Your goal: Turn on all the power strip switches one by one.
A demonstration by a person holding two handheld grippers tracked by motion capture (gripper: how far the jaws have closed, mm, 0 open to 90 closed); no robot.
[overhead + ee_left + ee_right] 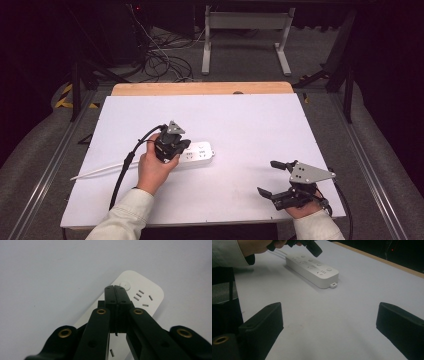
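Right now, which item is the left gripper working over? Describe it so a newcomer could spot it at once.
On the white table top, look left of centre, under the left gripper, whose jaws are shut. There lies a white power strip, flat and oblong, its white cable running off to the left. Socket slots and a round button mark it out.

White tabletop [250, 120] over a wooden board whose edge shows at 12 o'clock. A white power strip [199, 151] lies flat left of centre, its white cord [97, 171] trailing toward 9 o'clock.
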